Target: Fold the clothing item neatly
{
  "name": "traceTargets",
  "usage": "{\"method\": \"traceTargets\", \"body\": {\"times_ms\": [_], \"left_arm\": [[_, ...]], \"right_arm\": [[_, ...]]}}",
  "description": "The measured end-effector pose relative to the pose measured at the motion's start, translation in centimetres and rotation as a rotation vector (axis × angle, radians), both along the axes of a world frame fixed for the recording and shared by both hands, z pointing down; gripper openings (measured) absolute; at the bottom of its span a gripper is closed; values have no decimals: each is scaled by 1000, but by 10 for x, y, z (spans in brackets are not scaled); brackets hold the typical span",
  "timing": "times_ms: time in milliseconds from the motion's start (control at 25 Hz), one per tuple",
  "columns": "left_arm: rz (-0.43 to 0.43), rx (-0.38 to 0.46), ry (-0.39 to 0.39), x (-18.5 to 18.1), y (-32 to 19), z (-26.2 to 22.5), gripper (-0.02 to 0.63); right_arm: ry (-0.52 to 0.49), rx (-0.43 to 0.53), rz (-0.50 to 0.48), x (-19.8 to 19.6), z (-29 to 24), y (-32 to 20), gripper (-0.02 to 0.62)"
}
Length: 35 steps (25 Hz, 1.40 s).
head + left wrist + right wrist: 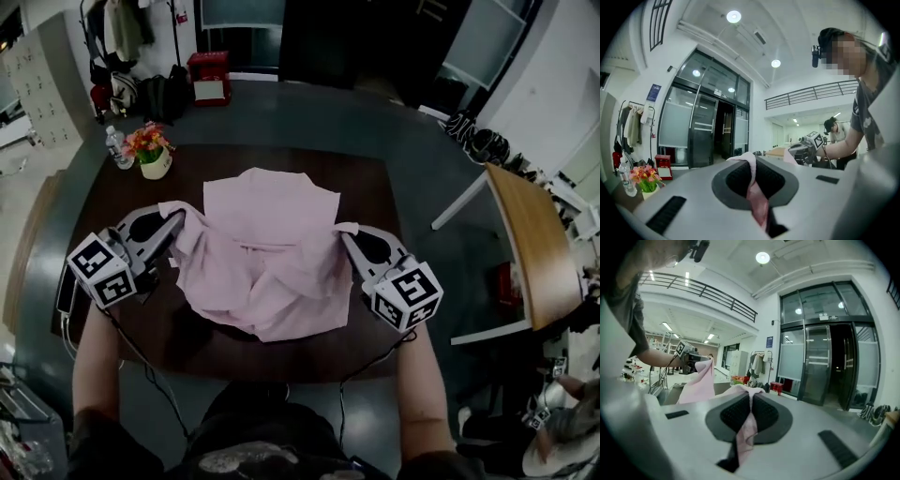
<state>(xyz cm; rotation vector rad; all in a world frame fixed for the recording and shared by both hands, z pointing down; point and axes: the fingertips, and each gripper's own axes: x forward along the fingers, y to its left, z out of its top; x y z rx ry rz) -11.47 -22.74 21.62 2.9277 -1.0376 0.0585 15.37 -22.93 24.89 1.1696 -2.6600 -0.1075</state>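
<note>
A pale pink shirt (pixel 267 258) hangs lifted above the dark brown table (pixel 112 202), its lower part still bunched on the tabletop. My left gripper (pixel 178 217) is shut on the shirt's left edge, with pink cloth (pixel 752 187) pinched between its dark pads. My right gripper (pixel 345 234) is shut on the shirt's right edge, and pink fabric (pixel 747 425) trails out between its pads. The two grippers face each other across the shirt at about the same height. In the right gripper view the left gripper (pixel 696 358) shows with cloth hanging from it.
A flower pot (pixel 152 150) and a water bottle (pixel 116 147) stand at the table's far left corner. A second wooden table (pixel 530 248) stands to the right. A red box (pixel 210 78) and a coat rack (pixel 117 47) are on the floor beyond. Another person (pixel 839 136) works in the background.
</note>
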Motion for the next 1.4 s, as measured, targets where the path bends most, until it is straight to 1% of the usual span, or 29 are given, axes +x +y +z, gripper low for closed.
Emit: {"method": "traceTargets", "body": {"times_ms": [120, 280, 360, 440, 520, 600, 640, 680, 720, 800, 840, 920, 1040, 1120, 1200, 1280, 1320, 1360, 1400], "left_arm": [[-28, -8, -45, -19, -80, -7, 17], [-89, 11, -7, -64, -182, -22, 17], [-127, 30, -12, -89, -228, -25, 17], [-167, 36, -6, -111, -270, -22, 17], [-182, 18, 22, -126, -302, -8, 17], [-171, -28, 39, -130, -321, 25, 17], [-165, -66, 27, -129, -327, 51, 17], [-166, -115, -3, -129, -332, 82, 17], [-176, -173, -51, -129, -336, 115, 17], [-221, -295, -164, -135, -342, 178, 17], [-252, -345, -209, -140, -345, 204, 17], [-320, -410, -262, -150, -354, 237, 17], [-406, -464, -300, -164, -371, 263, 17], [-448, -487, -291, -171, -383, 271, 17], [-453, -501, -258, -170, -394, 274, 17], [-430, -502, -249, -163, -398, 276, 18], [-424, -492, -261, -161, -398, 277, 18], [-428, -473, -284, -159, -396, 277, 20], [-438, -448, -313, -158, -394, 276, 20]], "right_arm": [[-12, -21, 67, 19, -14, -82, 2], [-62, -38, 203, 54, -24, -181, 2], [-79, -45, 275, 75, -24, -227, 2], [-96, -49, 348, 100, -18, -267, 2], [-125, -71, 401, 124, 0, -296, 2], [-159, -127, 440, 144, 35, -315, 2], [-170, -169, 465, 152, 60, -321, 2], [-172, -216, 497, 160, 87, -325, 2], [-166, -266, 531, 166, 115, -328, 2], [-134, -358, 599, 176, 165, -329, 2], [-114, -391, 631, 181, 184, -328, 2], [-74, -411, 695, 192, 208, -330, 2], [-14, -378, 754, 208, 219, -342, 2], [16, -351, 767, 213, 219, -354, 2], [27, -340, 774, 212, 218, -368, 3], [28, -356, 768, 203, 221, -381, 3], [25, -367, 760, 197, 224, -384, 13], [19, -372, 755, 191, 225, -386, 43], [10, -369, 756, 187, 225, -386, 87]]}}
